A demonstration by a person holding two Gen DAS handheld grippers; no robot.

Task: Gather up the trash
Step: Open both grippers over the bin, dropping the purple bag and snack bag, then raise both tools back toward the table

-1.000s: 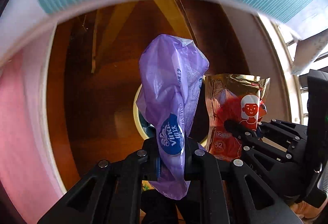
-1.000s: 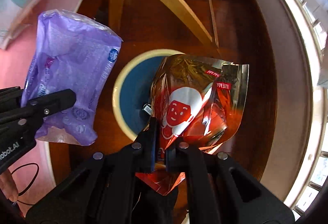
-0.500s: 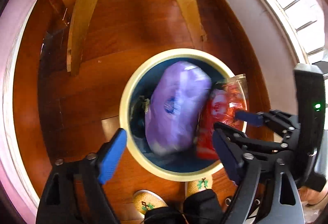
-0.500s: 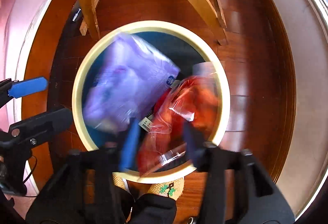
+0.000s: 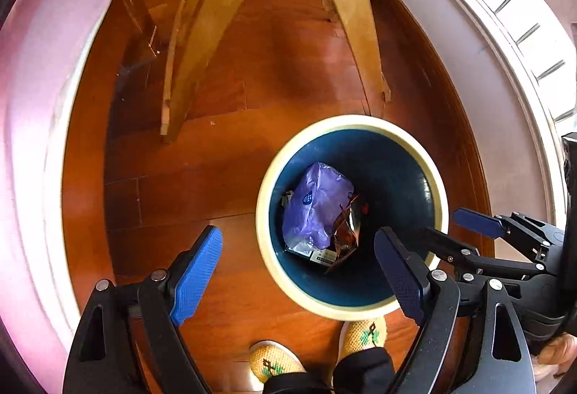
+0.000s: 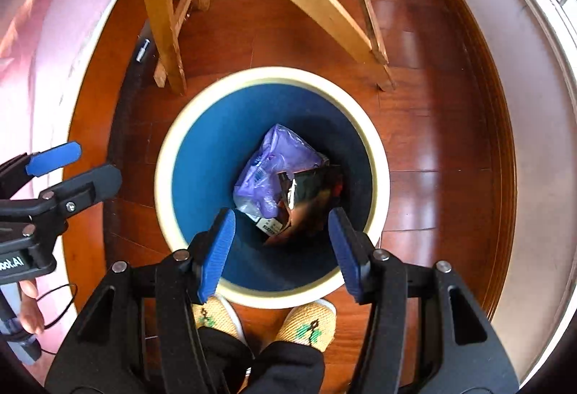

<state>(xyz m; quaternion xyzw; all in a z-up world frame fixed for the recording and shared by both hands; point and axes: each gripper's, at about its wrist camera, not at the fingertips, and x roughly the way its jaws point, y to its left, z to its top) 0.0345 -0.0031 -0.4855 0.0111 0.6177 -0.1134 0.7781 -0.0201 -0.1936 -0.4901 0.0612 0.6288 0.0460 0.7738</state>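
A round bin with a cream rim [image 5: 263, 213] [image 6: 162, 184] and a blue inside stands on the wooden floor below both grippers. At its bottom lie a crumpled purple plastic wrapper [image 5: 317, 206] [image 6: 267, 170] and, against it, a red and foil snack bag [image 5: 346, 231] [image 6: 310, 192]. My left gripper [image 5: 297, 235] [image 6: 83, 166] hangs above the bin's left rim, open and with nothing between its blue pads. Over the bin's near side my right gripper [image 6: 281, 213] [image 5: 454, 231] also stands open and holds nothing.
Pale wooden chair legs [image 5: 202, 44] [image 6: 162, 15] rise just beyond the bin. A pink and white padded edge [image 6: 43, 33] runs along the left, a wall with a window [image 5: 505, 51] along the right. The person's slippers [image 6: 306, 325] stand at the bin's near rim.
Both grippers opened and let go; the purple wrapper and the red snack bag fell into the bin and now lie at its bottom. Both grippers have sunk toward the bin.
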